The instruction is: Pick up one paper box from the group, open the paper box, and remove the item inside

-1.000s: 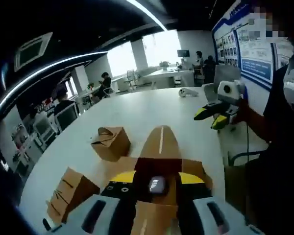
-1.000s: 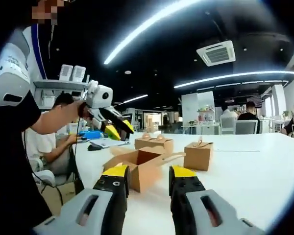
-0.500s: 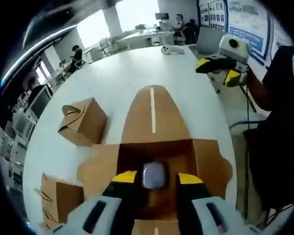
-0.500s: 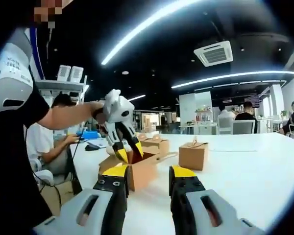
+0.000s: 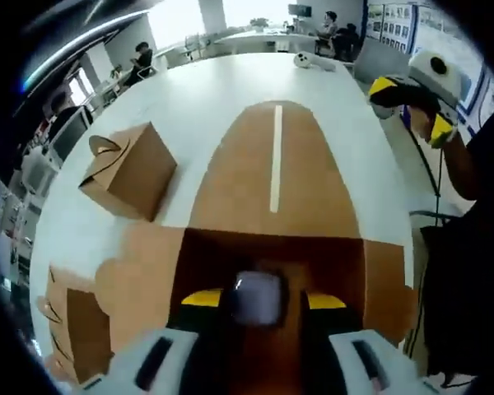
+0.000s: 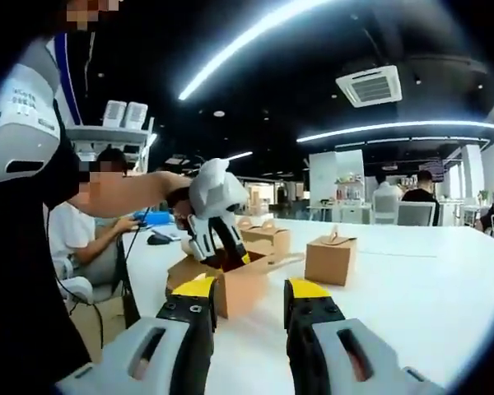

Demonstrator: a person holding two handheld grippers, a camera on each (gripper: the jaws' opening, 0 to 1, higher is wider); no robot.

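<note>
An open brown paper box (image 5: 272, 173) lies under my left gripper (image 5: 259, 300), its long lid flap with a white stripe folded away from me. A small grey-white item (image 5: 258, 292) sits inside the box, between the open jaws. In the right gripper view the left gripper (image 6: 218, 247) dips into the same open box (image 6: 239, 288) from above. My right gripper (image 6: 251, 296) stands open and empty, short of the box; in the left gripper view the right gripper (image 5: 412, 95) hangs off the table's edge at the upper right.
Two closed paper boxes (image 5: 128, 169) (image 5: 70, 329) stand left of the open one; two closed boxes (image 6: 329, 259) (image 6: 267, 239) rest on the white table (image 6: 412, 280). A small white object (image 5: 300, 59) lies at the far end. People sit at desks around.
My left gripper has tipped down and gone into the open box, so the item now lies between its jaws. The right gripper has stayed about where it was.
</note>
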